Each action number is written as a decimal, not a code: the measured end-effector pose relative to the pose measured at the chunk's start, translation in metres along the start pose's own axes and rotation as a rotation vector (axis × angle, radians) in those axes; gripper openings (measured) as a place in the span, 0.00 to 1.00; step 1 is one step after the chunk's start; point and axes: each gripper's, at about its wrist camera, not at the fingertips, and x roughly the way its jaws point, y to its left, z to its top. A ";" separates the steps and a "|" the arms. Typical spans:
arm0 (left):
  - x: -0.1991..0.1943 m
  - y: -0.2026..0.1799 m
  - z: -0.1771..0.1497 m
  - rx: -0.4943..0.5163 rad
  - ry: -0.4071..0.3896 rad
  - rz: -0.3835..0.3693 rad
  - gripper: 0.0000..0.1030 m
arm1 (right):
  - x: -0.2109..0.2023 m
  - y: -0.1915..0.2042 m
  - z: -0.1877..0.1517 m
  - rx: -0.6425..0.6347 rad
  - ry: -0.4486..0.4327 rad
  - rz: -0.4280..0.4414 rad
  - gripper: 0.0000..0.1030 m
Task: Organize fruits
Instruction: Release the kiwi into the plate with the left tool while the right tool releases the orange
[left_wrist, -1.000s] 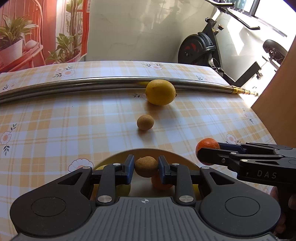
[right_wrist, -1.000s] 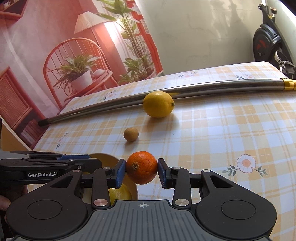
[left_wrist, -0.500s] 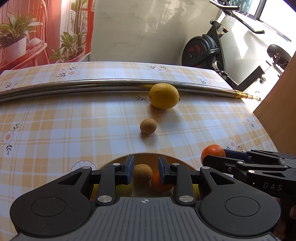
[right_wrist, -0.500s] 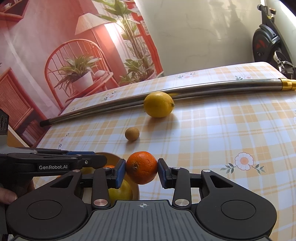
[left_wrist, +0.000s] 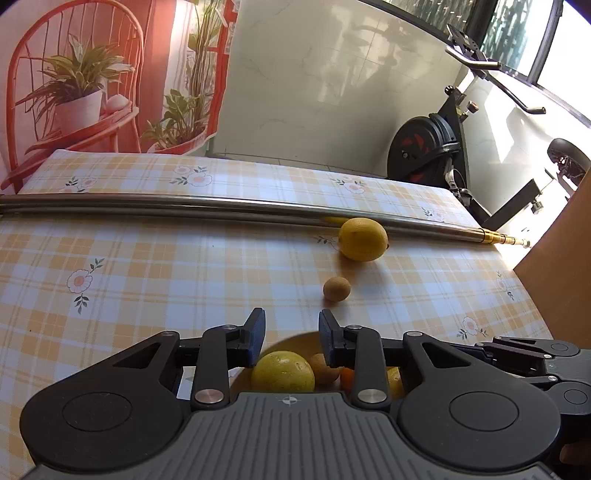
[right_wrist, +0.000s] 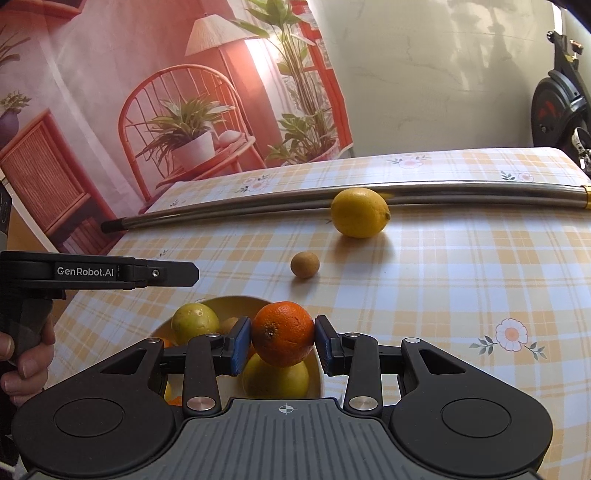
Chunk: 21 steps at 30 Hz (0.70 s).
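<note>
Nearest, the right gripper has its blue pads pressed on either side of an orange, held above the right part of a yellowish bowl. Below the orange in the bowl lies a yellow fruit; a yellow-green fruit sits toward the bowl's left, with a small brown fruit just beside it.

The left gripper hangs over the same bowl; its jaws have just been opening and now stand apart, with nothing between the pads. Beneath them, a yellow-green fruit and a small brown fruit rest in the bowl. In the right wrist view this gripper shows from the side at left, a hand around its grip.

Farther out on the checked floral tablecloth, a second small brown fruit lies alone, apart from the bowl. Beyond it and to the right, a lemon rests just beside a long metal pole running across the table.

Farthest: a wall hanging picturing a red chair and plants at left, an exercise bike at right.
</note>
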 end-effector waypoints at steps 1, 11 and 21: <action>-0.002 0.002 0.000 -0.003 -0.005 0.005 0.37 | 0.002 0.005 0.000 -0.016 0.009 0.007 0.33; -0.014 0.020 -0.005 -0.034 -0.028 0.032 0.37 | 0.026 0.047 -0.001 -0.191 0.101 0.044 0.33; -0.015 0.029 -0.011 -0.060 -0.026 0.020 0.37 | 0.039 0.067 -0.002 -0.273 0.135 0.050 0.34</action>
